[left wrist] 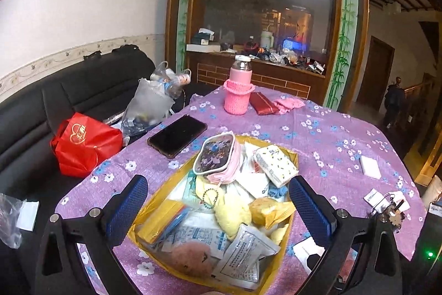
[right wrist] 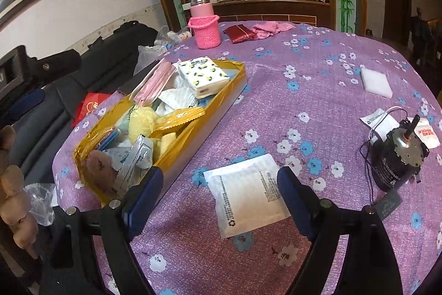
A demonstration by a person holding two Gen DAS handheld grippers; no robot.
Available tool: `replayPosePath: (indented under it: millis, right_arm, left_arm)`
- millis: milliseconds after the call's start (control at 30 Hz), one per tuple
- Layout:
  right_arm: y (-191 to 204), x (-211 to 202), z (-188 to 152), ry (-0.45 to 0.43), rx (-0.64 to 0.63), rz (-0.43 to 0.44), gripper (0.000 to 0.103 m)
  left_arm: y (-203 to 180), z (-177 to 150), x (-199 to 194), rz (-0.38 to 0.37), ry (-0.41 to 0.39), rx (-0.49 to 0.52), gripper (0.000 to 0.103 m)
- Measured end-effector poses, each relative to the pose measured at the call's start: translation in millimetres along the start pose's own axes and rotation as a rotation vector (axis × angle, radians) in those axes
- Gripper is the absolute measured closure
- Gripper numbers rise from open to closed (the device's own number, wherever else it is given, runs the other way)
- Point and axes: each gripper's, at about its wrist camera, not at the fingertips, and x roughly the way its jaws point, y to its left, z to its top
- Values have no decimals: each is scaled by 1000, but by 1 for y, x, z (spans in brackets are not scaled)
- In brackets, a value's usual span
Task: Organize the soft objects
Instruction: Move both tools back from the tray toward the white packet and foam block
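A purple floral cloth is covering the tabletop (right wrist: 317, 107), and a gold box (right wrist: 193, 140) is sitting on it, left of a flat white sachet (right wrist: 248, 198). A black motor (right wrist: 392, 159), white sponge (right wrist: 376, 83), pink-sleeved bottle (right wrist: 204, 24), red pouch (right wrist: 239, 33) and black phone (left wrist: 176, 135) are also lying there.

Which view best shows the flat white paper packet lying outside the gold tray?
Right wrist: the flat white paper packet lies whole and unobstructed. The left wrist view shows only a corner behind a finger.
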Motion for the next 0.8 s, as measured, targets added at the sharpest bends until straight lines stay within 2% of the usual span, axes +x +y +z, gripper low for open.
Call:
replayPosePath:
  millis: [567, 667, 800]
  right_arm:
    - [14, 11, -1, 27, -27, -14, 19]
    - [-4, 3, 3, 10, 5, -20, 19]
    - [-50, -22, 7, -34, 81, -53, 19]
  left_arm:
    - [8, -9, 14, 41, 50, 21, 0]
    - [1, -10, 14, 26, 69, 37, 0]
    - [-23, -15, 11, -59, 102, 95, 0]
